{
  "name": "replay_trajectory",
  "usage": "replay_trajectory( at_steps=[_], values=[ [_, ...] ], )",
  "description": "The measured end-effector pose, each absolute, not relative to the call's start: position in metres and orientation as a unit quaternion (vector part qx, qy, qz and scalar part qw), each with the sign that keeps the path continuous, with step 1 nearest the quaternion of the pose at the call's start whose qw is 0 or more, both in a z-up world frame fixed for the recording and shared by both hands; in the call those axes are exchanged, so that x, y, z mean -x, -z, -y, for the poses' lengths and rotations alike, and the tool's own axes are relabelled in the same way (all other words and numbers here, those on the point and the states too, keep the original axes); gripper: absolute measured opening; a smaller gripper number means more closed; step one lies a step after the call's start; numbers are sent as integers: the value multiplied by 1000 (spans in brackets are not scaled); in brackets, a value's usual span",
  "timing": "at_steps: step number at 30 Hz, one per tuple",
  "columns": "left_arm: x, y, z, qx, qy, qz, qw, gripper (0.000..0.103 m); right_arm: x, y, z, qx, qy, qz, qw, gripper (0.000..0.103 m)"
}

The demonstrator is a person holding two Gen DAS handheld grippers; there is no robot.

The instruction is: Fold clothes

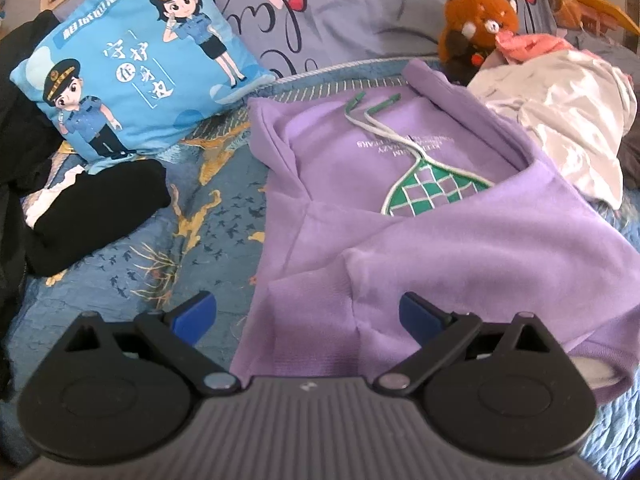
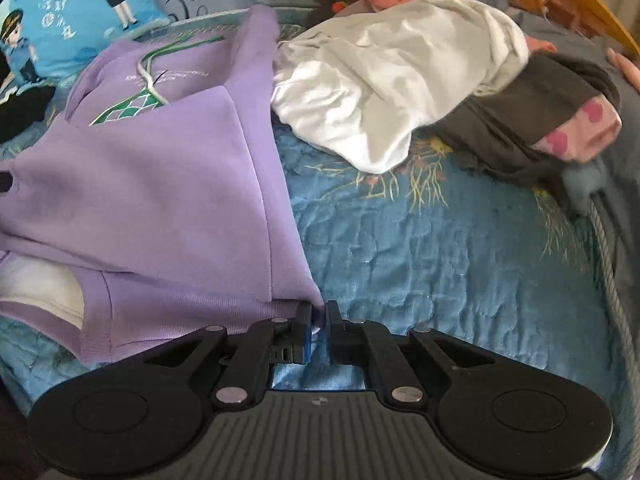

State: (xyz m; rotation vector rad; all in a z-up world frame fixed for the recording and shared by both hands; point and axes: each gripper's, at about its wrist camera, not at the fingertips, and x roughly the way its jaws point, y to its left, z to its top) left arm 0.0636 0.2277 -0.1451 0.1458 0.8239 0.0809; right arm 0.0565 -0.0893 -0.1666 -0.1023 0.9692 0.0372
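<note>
A purple hoodie (image 1: pixel 400 208) with a green net print and white drawstrings lies partly folded on the blue quilt, sleeves laid across its front. My left gripper (image 1: pixel 308 316) stands wide open just above the hoodie's near left hem, with nothing between its blue pads. In the right wrist view the same purple hoodie (image 2: pixel 160 208) fills the left half. My right gripper (image 2: pixel 318 328) is shut on the hoodie's near right corner, a pinch of purple fabric showing between the pads.
A blue cartoon pillow (image 1: pixel 132 64) and a folded black garment (image 1: pixel 100 216) lie left of the hoodie. A crumpled white garment (image 2: pixel 400 76), a dark grey piece (image 2: pixel 528 120) with pink and a plush toy (image 1: pixel 480 20) lie right. Bare blue quilt (image 2: pixel 440 248) spreads right.
</note>
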Motion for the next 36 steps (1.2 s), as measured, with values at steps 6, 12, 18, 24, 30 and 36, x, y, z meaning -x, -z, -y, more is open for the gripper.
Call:
replay_trajectory(
  at_steps=[6,12,18,24,30,36],
  values=[
    [-66,150,-229,-68,-43,-405,911,99,-59,161,120,-33,6,-484,874,27],
    [-65,138,-230,-54,-41,-383,921,100,-46,132,143,-29,45,-457,888,28],
    [-85,130,-211,-46,-24,-368,928,102,-100,94,99,20,-9,-404,915,40],
    [-108,139,-178,-105,8,-365,925,102,-181,92,5,144,-89,-381,909,54],
    [-121,139,-181,-92,9,-365,926,102,-244,120,-35,213,-110,-444,863,46],
    [-124,133,-200,-41,-1,-374,926,102,-251,131,-24,194,-103,-476,852,5]
  ],
)
